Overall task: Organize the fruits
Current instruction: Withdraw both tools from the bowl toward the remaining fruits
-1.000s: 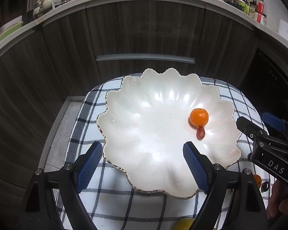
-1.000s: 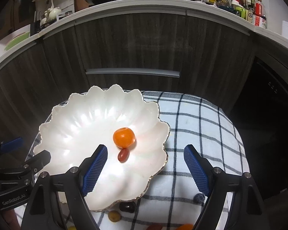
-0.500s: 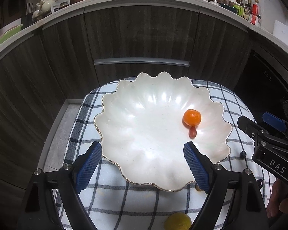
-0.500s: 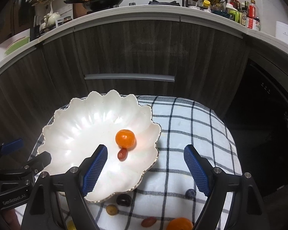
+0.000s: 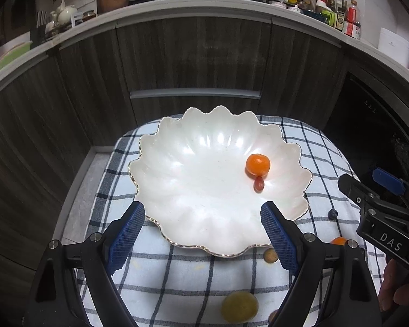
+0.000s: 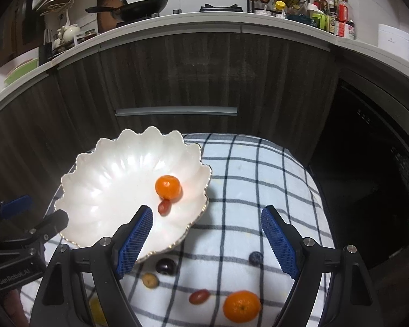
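A white scalloped bowl [image 5: 193, 190] [image 6: 109, 185] sits on a checked cloth and holds a small orange [image 5: 257, 164] [image 6: 168, 187] with a red grape tomato [image 5: 259, 184] [image 6: 164, 207] touching it. My left gripper [image 5: 203, 234] is open and empty, raised over the bowl's near rim. My right gripper [image 6: 207, 241] is open and empty, above the cloth at the bowl's right edge. On the cloth near me lie a second orange [image 6: 241, 306], a red grape tomato [image 6: 199, 296], a dark grape [image 6: 165, 266], a blueberry [image 6: 255, 257], a tan fruit [image 6: 150, 280] and a yellow fruit [image 5: 240, 306].
The checked cloth [image 6: 259, 190] covers a small table that ends just beyond the bowl. Dark wood cabinets [image 5: 193, 62] stand close behind it, with a dark oven front [image 6: 368, 163] at the right. The other gripper shows at each view's edge [image 5: 381, 218].
Both grippers have pulled back and up from the bowl, so more cloth and the loose fruits in front have come into view. The fruit in the bowl has not moved.
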The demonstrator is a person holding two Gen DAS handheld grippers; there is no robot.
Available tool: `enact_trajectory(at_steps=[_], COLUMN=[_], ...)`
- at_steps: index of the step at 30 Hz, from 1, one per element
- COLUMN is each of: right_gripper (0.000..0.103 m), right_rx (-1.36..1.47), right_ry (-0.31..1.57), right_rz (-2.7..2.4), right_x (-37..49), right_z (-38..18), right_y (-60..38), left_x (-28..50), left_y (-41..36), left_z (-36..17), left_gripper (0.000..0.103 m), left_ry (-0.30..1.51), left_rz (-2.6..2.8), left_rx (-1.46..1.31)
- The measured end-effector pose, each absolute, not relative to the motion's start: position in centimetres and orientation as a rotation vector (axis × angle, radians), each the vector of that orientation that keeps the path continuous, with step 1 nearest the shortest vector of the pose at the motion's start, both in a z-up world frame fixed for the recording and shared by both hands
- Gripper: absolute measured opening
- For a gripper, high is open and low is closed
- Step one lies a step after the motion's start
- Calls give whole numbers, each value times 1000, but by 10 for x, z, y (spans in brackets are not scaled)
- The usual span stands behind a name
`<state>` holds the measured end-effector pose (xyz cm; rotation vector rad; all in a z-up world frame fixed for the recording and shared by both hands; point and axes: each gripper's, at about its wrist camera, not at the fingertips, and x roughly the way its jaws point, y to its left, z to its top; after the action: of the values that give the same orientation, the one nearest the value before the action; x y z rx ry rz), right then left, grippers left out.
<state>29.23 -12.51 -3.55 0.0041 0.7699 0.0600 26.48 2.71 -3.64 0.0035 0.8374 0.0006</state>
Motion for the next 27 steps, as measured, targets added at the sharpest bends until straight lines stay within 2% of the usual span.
enact_trajectory(at_steps=[27], right_gripper=[83], right_rx=[3], right_ry=[795], right_rz=[10], right_x=[235], right_z=[-57], right_y=[-154], left_x=[212], left_y=[5], left_z=[-61], left_gripper=[87], left_ry=[832], left_rz=[-40], left_rx=[42])
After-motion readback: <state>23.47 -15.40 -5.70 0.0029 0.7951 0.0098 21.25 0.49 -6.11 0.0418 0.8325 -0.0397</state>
